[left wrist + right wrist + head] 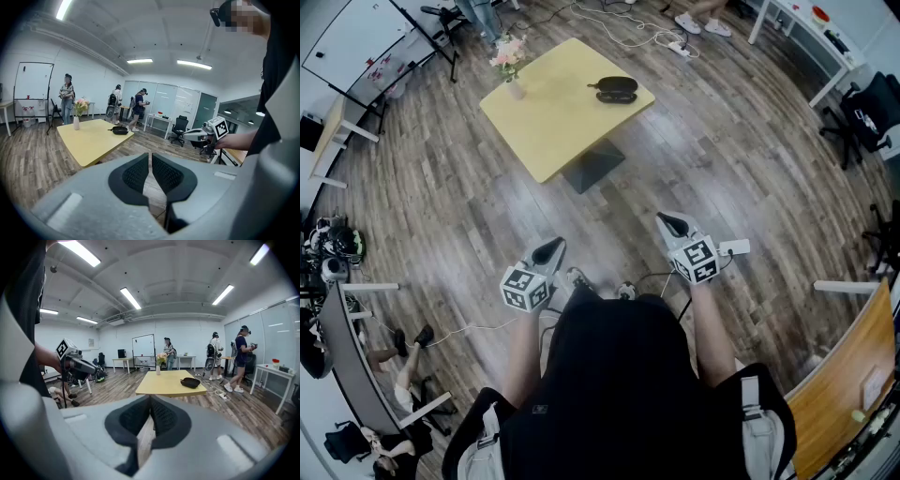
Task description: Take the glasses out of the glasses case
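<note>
The black glasses case (616,90) lies far off on the yellow surface (553,127), right of a flower vase (511,67). Wood floor (722,159) lies between it and the tools. The left tool (547,250) and the right tool (673,224) are both closed, holding nothing. A white power strip (679,47) lies farther back.

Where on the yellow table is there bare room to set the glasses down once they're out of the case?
The yellow table is bare across its middle and its whole near corner, between the flower vase at one corner and the glasses case by the opposite edge. Only those two spots are taken.
</note>
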The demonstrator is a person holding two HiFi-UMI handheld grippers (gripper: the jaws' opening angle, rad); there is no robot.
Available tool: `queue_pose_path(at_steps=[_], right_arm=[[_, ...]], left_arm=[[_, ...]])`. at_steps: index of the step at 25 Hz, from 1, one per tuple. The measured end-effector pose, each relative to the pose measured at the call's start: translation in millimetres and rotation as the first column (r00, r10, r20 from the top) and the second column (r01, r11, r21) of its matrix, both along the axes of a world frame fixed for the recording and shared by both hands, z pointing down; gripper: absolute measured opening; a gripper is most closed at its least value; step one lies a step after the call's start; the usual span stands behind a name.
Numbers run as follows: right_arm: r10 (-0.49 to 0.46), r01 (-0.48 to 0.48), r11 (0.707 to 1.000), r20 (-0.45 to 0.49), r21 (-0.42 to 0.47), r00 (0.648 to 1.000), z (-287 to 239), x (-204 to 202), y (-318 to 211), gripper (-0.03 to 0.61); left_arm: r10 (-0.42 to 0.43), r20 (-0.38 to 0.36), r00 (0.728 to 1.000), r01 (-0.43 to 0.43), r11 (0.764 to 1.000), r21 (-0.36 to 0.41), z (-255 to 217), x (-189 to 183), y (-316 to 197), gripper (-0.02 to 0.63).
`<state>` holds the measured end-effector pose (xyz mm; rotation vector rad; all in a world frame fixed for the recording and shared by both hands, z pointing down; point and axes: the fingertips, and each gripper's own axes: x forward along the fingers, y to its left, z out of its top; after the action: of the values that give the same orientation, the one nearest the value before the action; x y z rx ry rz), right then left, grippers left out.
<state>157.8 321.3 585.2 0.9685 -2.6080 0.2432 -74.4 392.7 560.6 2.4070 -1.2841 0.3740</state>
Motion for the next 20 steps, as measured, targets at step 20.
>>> queue_pose_path(at_steps=[20], right_arm=[[0.002, -0.001, 1.0, -0.062, 0.012, 0.998, -6, -8, -25, 0.003]], left_arm=[[0.008, -0.029, 1.0, -0.008, 1.0, -0.01, 7, -15, -27, 0.032]])
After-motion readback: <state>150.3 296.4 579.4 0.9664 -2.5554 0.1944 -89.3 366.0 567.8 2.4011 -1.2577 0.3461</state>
